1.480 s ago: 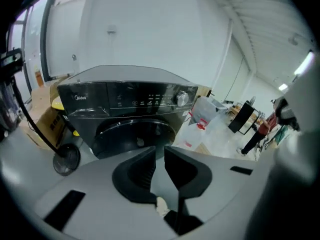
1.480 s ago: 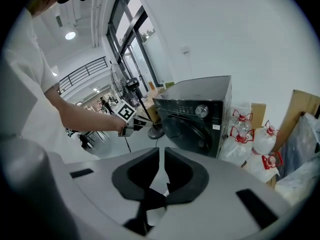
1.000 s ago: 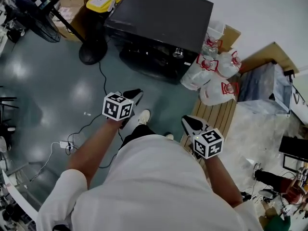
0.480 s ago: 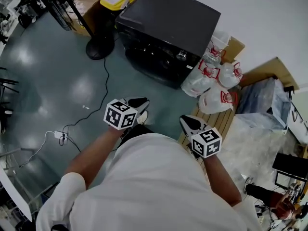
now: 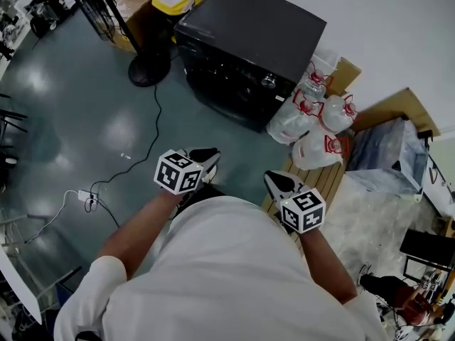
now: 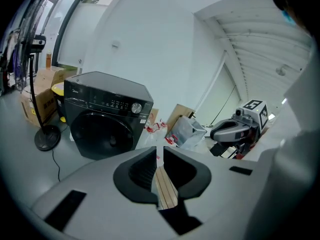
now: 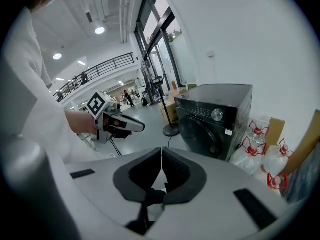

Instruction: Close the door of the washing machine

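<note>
Left gripper (image 6: 160, 153): in its own view we see the fingers barely apart, a thin slit with nothing in it. Slats of the wooden pallet (image 5: 321, 178) show through the slit. Right gripper (image 7: 161, 153): fingers pressed together at the tips, nothing held.

The washing machine (image 6: 107, 119) stands ahead of the left fingers, a little to their left and well apart. From the right fingers it is ahead and to the right. Neither gripper touches it. Its round door (image 6: 104, 134) looks flush with the front panel. A dial (image 6: 135, 107) sits above the door.

The head view gives us the machine's flat dark top and only a sliver of the front, so we read the door from the gripper views. Only the head view shows the power strip (image 5: 85, 195) on the floor, left of and behind the left fingers, and the person's white shirt (image 5: 227, 275).

Only the left gripper view shows the right gripper side-on, off to the right of the left fingers. Only the right gripper view shows a long hall with a railing (image 7: 107, 64). In it the left gripper is up and to the left of the right fingers.

Bagged water jugs (image 5: 313, 119) with red handles sit ahead of the right fingers, just beside the machine. A fan base (image 5: 148, 69) sits ahead-left of the left fingers, near the machine's other side.
</note>
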Motion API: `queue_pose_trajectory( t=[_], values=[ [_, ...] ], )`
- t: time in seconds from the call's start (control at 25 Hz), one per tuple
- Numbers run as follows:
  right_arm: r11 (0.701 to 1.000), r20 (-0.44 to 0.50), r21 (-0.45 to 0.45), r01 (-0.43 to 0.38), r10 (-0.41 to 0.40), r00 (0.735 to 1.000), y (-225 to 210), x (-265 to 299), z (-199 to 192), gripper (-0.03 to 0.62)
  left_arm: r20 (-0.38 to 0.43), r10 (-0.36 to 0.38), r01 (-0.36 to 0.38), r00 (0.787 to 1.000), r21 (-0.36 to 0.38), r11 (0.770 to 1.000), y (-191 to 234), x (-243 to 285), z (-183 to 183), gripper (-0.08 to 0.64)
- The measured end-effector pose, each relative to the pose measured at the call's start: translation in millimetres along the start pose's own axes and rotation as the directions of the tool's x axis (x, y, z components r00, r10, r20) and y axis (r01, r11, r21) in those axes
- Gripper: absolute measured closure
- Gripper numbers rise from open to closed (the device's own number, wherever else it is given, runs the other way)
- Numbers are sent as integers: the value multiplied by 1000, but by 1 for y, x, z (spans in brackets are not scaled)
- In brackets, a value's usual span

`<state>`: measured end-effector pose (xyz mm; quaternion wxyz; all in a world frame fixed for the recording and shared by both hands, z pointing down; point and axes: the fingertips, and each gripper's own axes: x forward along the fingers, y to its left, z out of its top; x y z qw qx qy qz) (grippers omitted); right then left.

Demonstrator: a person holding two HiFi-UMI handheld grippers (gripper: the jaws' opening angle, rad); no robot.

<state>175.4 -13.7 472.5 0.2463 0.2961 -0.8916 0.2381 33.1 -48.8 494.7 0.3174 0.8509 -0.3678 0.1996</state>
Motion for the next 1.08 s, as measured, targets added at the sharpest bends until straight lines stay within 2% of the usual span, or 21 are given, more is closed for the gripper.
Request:
queue_pose_trajectory(
  t=[0.68,1.08],
  values=[
    [1000,-18,-3,7,-7,1000,5,7,2,583,-18,-14,15,1000,13,1000,6,-1,-5,506],
    [1000,-32,15,23,-23,999,-3,23,12,583,-47,-34,36,998,37,999,28,8,4,505]
  ],
)
